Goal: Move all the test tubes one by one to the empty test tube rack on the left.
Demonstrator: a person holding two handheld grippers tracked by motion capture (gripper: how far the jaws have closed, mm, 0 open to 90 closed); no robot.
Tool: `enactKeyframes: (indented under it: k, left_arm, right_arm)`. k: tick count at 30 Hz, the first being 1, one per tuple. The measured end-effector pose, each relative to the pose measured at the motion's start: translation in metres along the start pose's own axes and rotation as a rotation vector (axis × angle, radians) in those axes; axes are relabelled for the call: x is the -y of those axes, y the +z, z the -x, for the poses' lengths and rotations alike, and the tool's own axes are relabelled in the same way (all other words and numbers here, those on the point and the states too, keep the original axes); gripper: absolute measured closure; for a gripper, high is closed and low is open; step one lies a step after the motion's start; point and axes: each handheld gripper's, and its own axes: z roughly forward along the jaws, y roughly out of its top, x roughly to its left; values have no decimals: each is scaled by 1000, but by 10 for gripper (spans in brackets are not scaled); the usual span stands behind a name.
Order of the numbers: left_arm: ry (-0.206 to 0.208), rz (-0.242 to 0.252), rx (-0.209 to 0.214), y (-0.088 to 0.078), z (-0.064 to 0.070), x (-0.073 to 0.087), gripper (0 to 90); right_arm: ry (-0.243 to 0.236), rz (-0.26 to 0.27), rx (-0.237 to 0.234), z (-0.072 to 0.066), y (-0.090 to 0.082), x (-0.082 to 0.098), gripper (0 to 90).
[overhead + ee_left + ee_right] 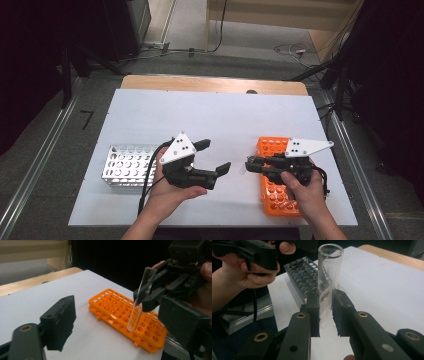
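My right gripper (pixel 248 166) is shut on a clear glass test tube (pixel 329 277), which stands up between its pads (pixel 313 312) with the open mouth on top. In the left gripper view the test tube (pixel 141 300) hangs tilted above the orange rack (pixel 112 305), its round end over the holes. The orange rack (pixel 275 197) lies flat at the right under my right hand. My left gripper (pixel 216 155) is open with nothing between its fingers (pixel 60 322). It points right, toward the tube.
A silver metal tube rack (pixel 125 165) stands at the left, behind my left hand; the right gripper view shows this metal rack (pixel 302 277) beyond the tube. Everything sits on a white board (pixel 200 115) over a wooden table edge (pixel 215 84).
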Motion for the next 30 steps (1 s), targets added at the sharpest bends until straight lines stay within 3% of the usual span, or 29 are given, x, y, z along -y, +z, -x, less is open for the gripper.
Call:
enactKeyframes:
  k: [7,10,16,24,30]
  left_arm:
    - [31,15,55,9,16,0,384]
    - [32,31,73,12,21,-1,435]
    - [35,16,83,17,25,1,589]
    - [48,-1,84,19,28,2,728]
    - [49,-2,70,19,28,2,746]
  right_arm:
    - [-28,-30,-45,-16,17,-3,743]
    - [-32,-34,-54,-19,20,-4,743]
    - [-48,-49,-70,-26,28,-4,742]
    - [-55,-48,-64,-29,30,-4,742]
    - [-51,-50,-56,-28,30,-3,742]
